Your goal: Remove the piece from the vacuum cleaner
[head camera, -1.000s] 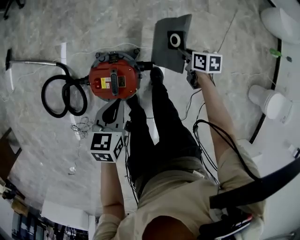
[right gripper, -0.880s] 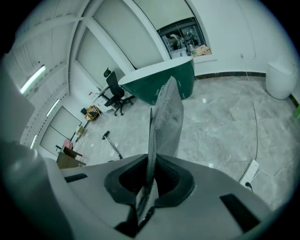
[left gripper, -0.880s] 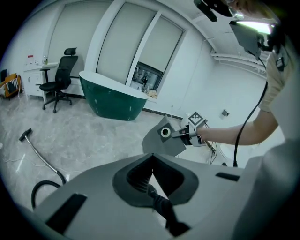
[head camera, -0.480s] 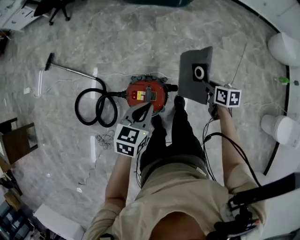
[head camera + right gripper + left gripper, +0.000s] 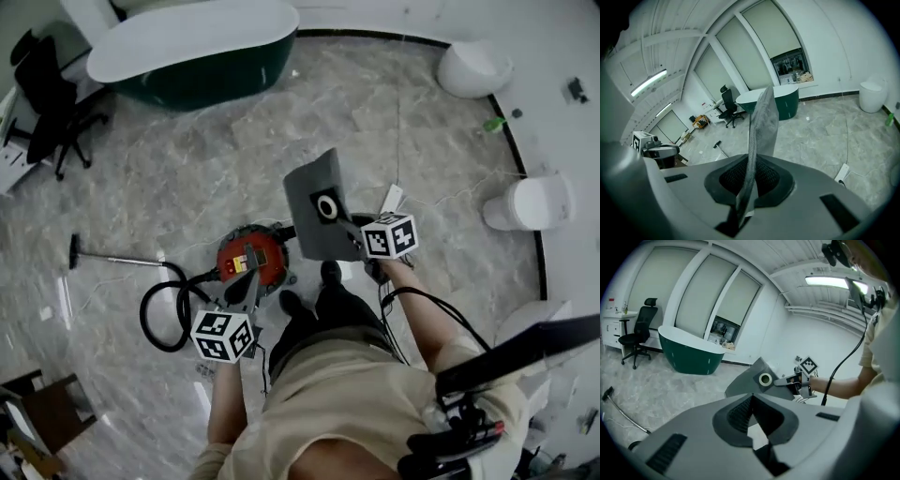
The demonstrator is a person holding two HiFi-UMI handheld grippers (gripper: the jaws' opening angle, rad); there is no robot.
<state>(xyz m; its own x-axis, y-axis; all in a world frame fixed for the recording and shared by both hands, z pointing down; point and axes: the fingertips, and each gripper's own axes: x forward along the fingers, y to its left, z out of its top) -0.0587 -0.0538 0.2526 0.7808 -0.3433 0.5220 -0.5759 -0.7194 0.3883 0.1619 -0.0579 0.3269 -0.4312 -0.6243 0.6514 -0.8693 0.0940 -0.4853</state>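
Flat grey fabric dust bag with a white ring collar – in the head view it is held up clear of the round red canister vacuum cleaner, just to that machine's right. The right gripper has it by its near right edge, and its long axis runs from the jaws away toward the far left. The left gripper hangs on the near side of the vacuum, so it is the nearer one to the machine. A black coiled hose lies to the left on the grey marble floor. A dark green bathtub stands far off.

In the left gripper view the left gripper has its jaws together at the tips with nothing between them. The dust bag hangs beyond, to the right.

In the right gripper view the right gripper is clamped narrow on the dust bag, seen edge-on and standing upright from the jaws – the piece looks already out, with only setting down left
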